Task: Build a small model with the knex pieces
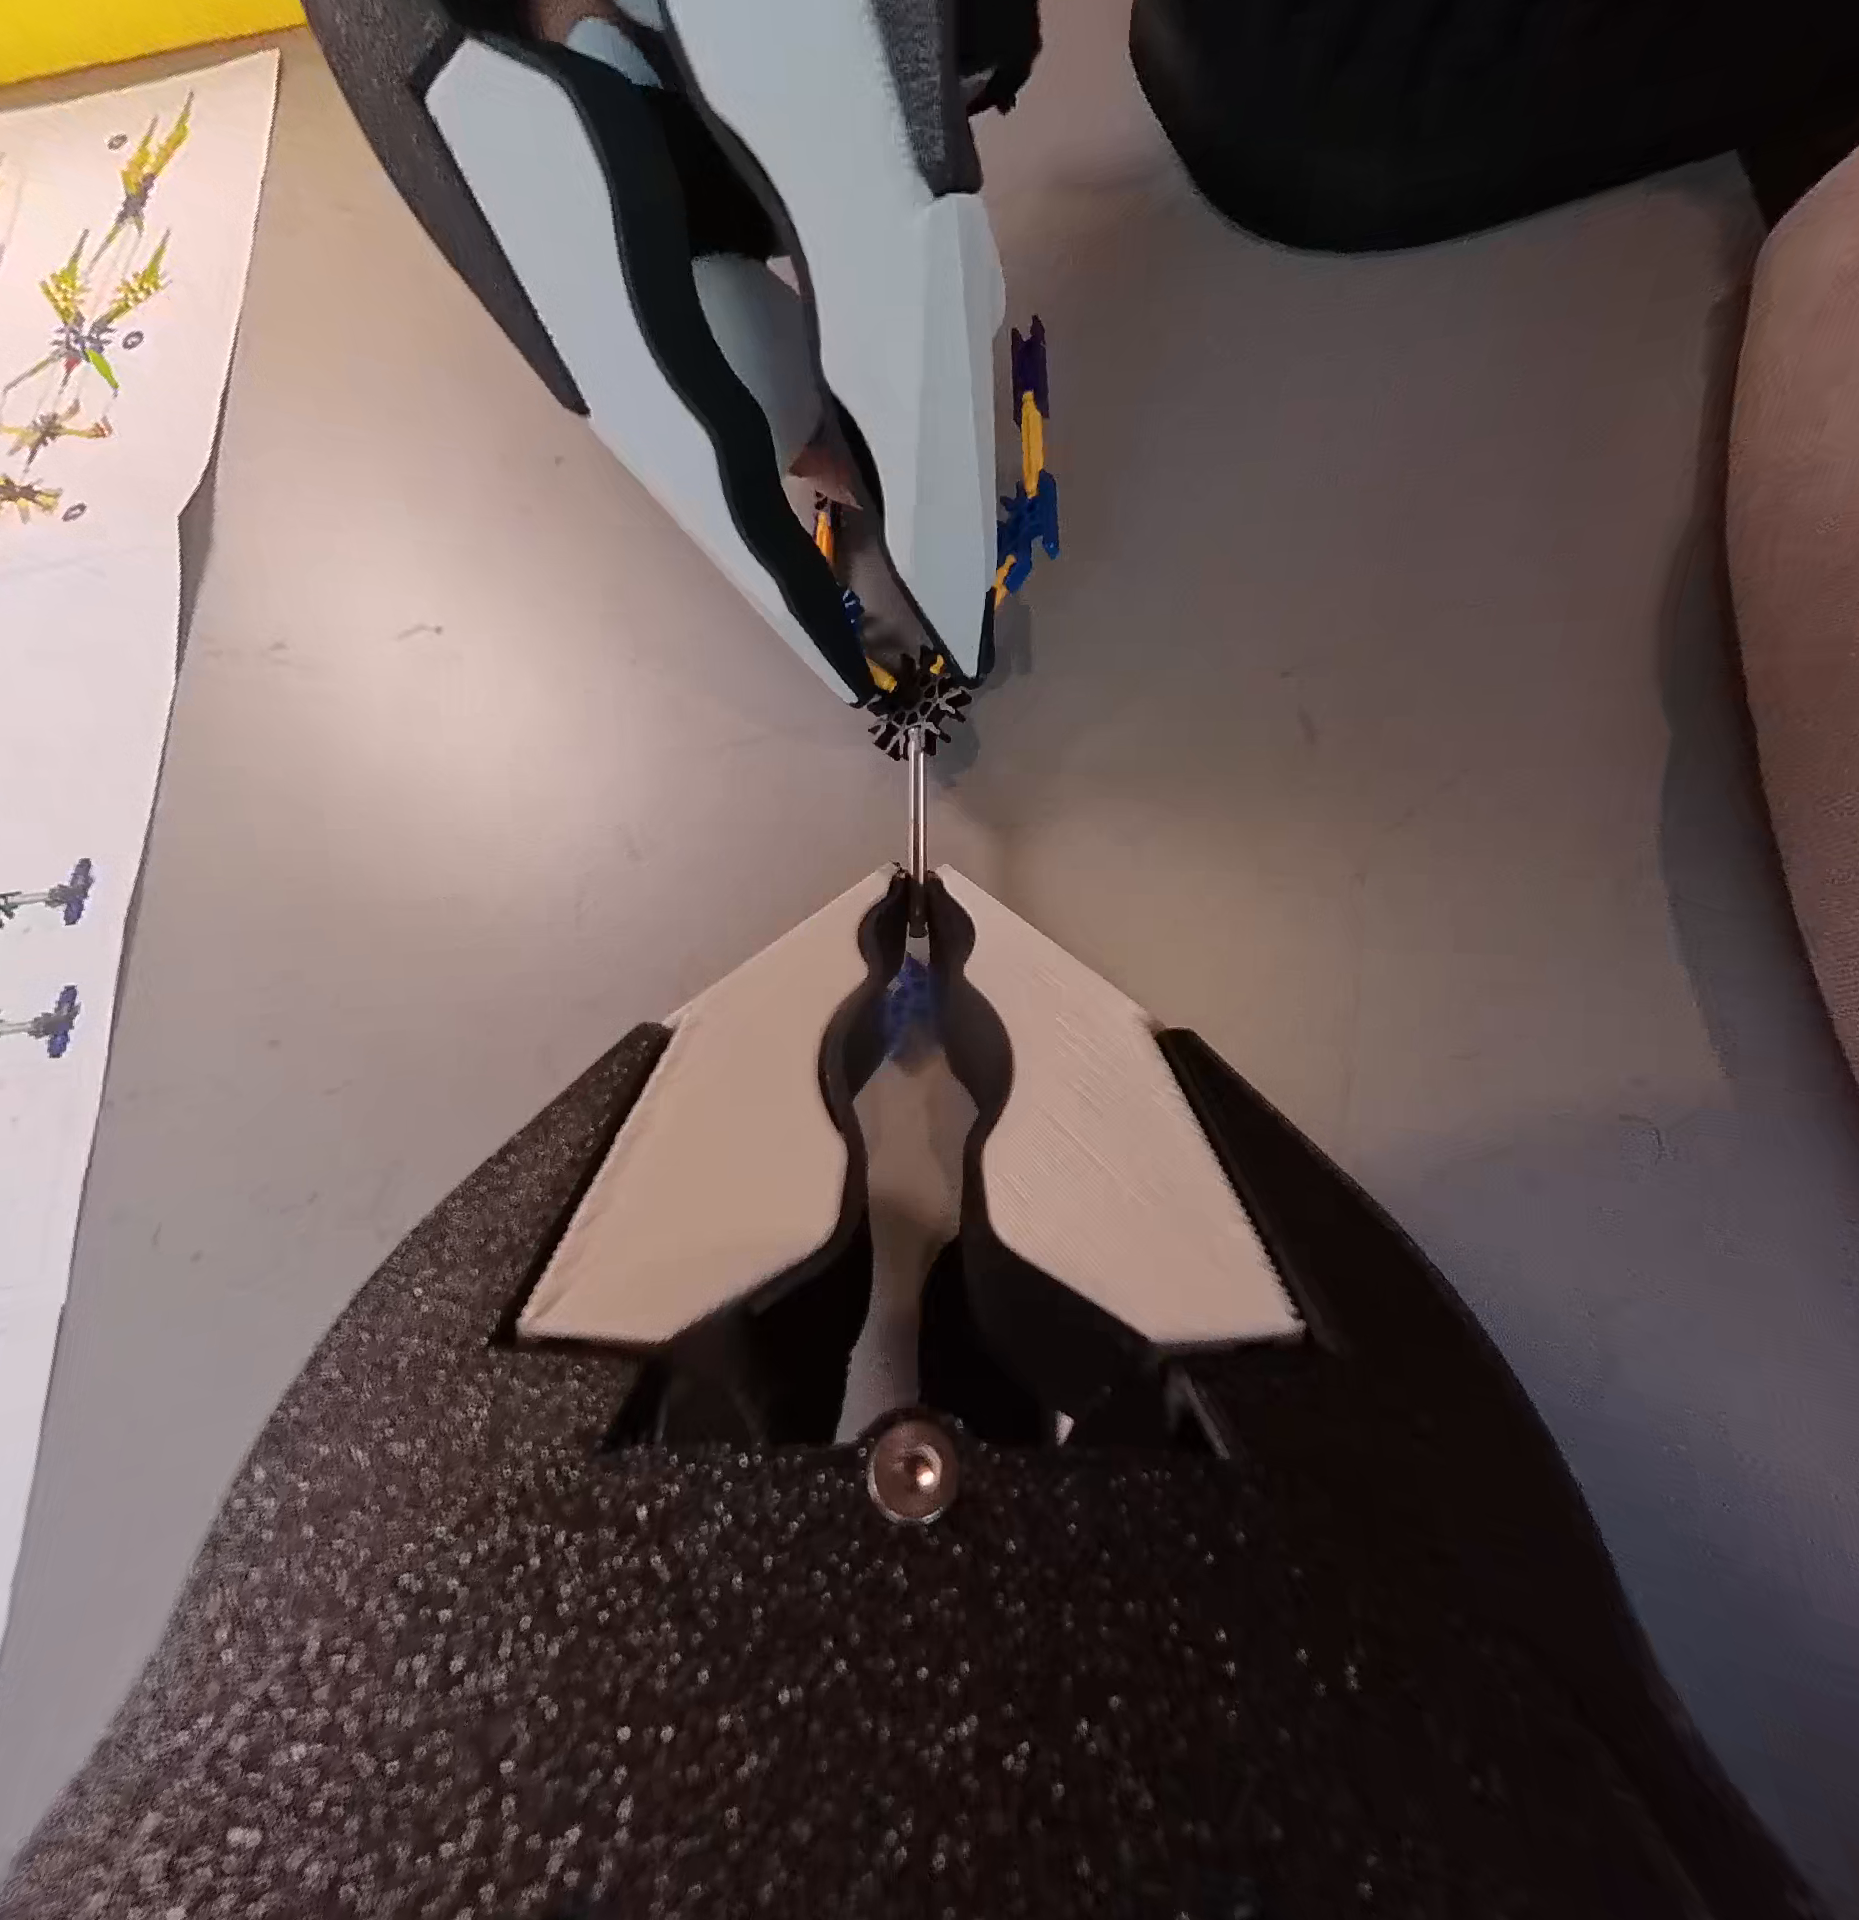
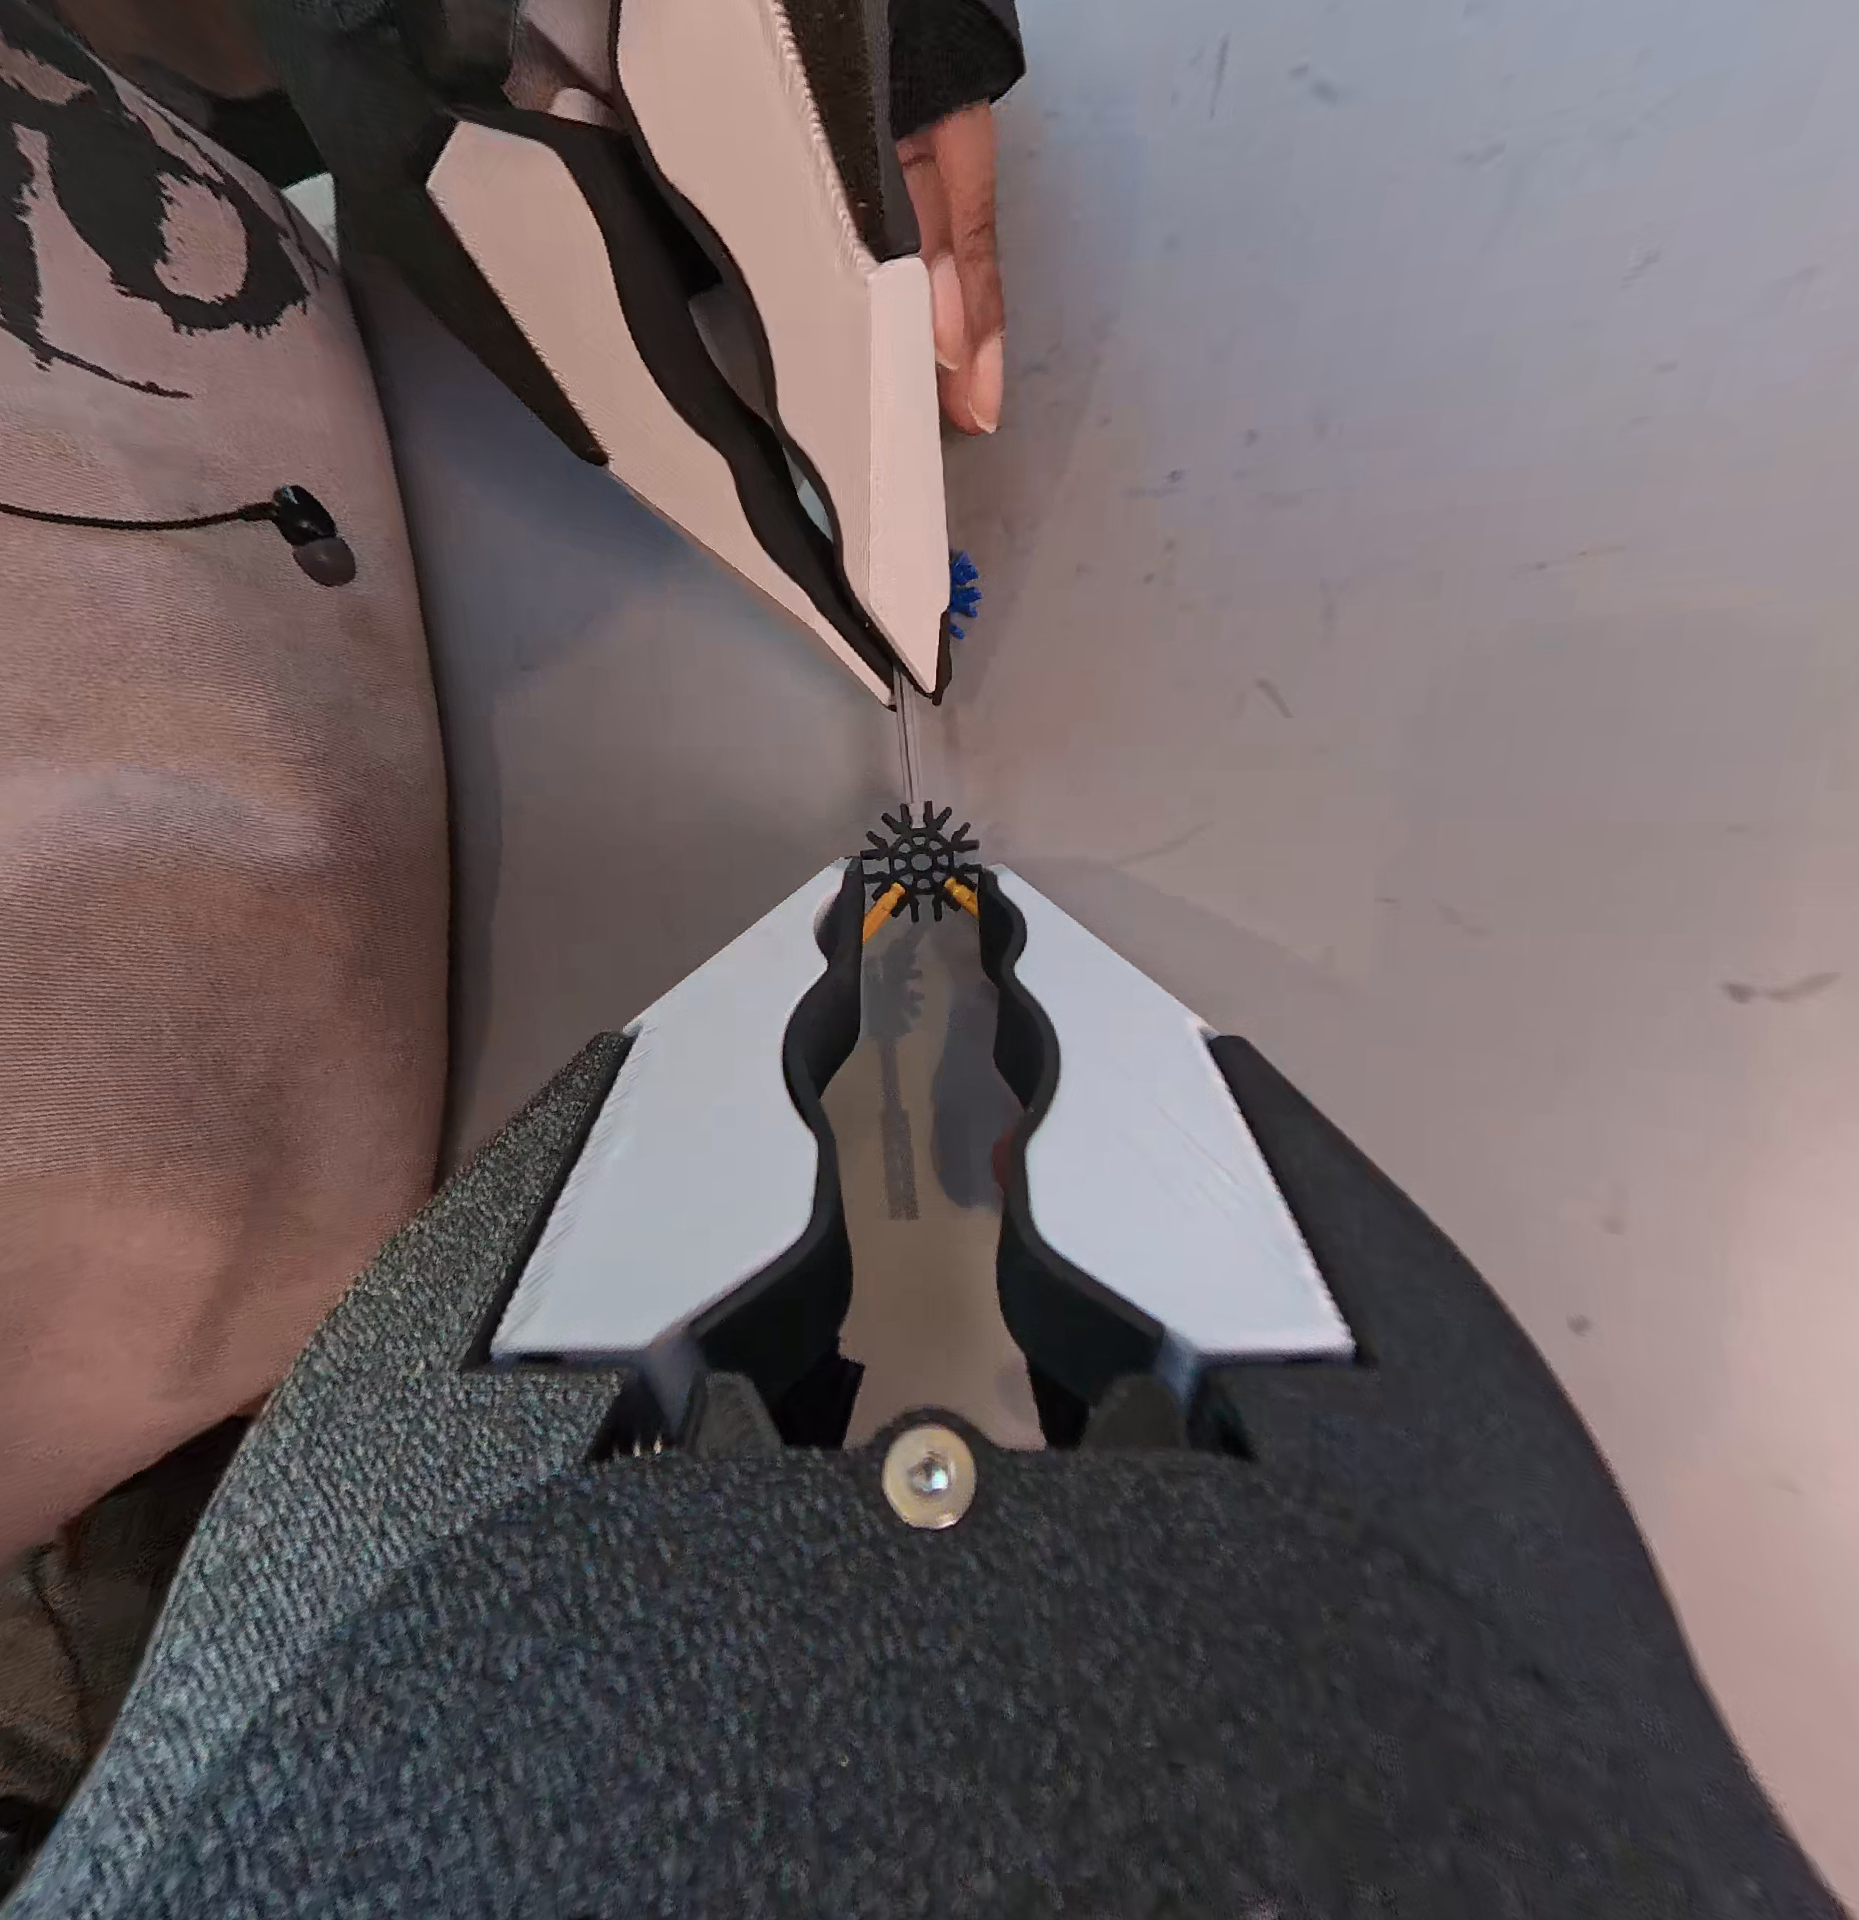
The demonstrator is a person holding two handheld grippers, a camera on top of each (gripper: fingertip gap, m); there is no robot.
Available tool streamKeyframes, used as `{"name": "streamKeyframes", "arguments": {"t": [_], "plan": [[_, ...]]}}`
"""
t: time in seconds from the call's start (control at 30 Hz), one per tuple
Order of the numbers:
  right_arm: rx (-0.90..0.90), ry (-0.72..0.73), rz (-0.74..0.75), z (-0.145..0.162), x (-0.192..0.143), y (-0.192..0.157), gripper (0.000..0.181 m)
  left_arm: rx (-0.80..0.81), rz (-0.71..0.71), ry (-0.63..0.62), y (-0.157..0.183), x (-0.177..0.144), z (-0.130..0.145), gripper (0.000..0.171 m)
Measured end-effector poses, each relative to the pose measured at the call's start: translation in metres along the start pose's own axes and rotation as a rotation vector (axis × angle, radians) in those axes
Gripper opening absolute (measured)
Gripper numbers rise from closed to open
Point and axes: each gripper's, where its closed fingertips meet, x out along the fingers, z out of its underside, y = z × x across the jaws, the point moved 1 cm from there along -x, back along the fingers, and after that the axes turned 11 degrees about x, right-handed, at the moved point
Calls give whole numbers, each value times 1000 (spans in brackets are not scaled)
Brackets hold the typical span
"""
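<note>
My left gripper (image 1: pixel 916 881) is shut on a thin grey rod (image 1: pixel 916 805); a blue toothed connector (image 1: pixel 912 1000) sits on the rod between its fingers. The rod's far end meets a black snowflake-shaped connector (image 1: pixel 917 710). My right gripper (image 2: pixel 920 881) is shut on that black connector (image 2: pixel 920 864), which carries yellow rods (image 2: pixel 876 921) that lead to blue and purple pieces (image 1: pixel 1029 520). In the right wrist view the left gripper (image 2: pixel 912 691) comes in from above with the grey rod (image 2: pixel 912 756) and the blue connector (image 2: pixel 964 594). Both grippers face each other tip to tip above the grey table (image 1: pixel 1320 790).
A white instruction sheet (image 1: pixel 83 582) with coloured pictures lies at the table's left. A yellow object (image 1: pixel 114 36) is at the far left corner. The person's clothed body (image 2: pixel 177 831) is close on one side, a sleeve (image 1: pixel 1829 623) on the right, a hand (image 2: pixel 969 301) behind the left gripper. There is about 4 centimeters between the tips of the two grippers.
</note>
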Motion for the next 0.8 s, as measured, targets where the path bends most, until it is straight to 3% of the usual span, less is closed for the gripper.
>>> {"name": "streamKeyframes", "arguments": {"t": [0.17,0.33,0.4,0.5,0.8], "plan": [[-172,79,177,-18,-16,-10,28,-169,76,55,-4,-6,0,3],[-398,-13,440,-17,-7,-14,29,-356,184,122,-4,-9,-3,2],[-435,-48,504,-18,-4,-6,20,-416,220,147,-4,-11,-4,3],[-442,-88,484,-19,1,-3,5,-467,252,168,-5,-13,-3,3],[-390,-176,455,-23,2,-3,3,-377,185,140,-9,-17,0,3]]}}
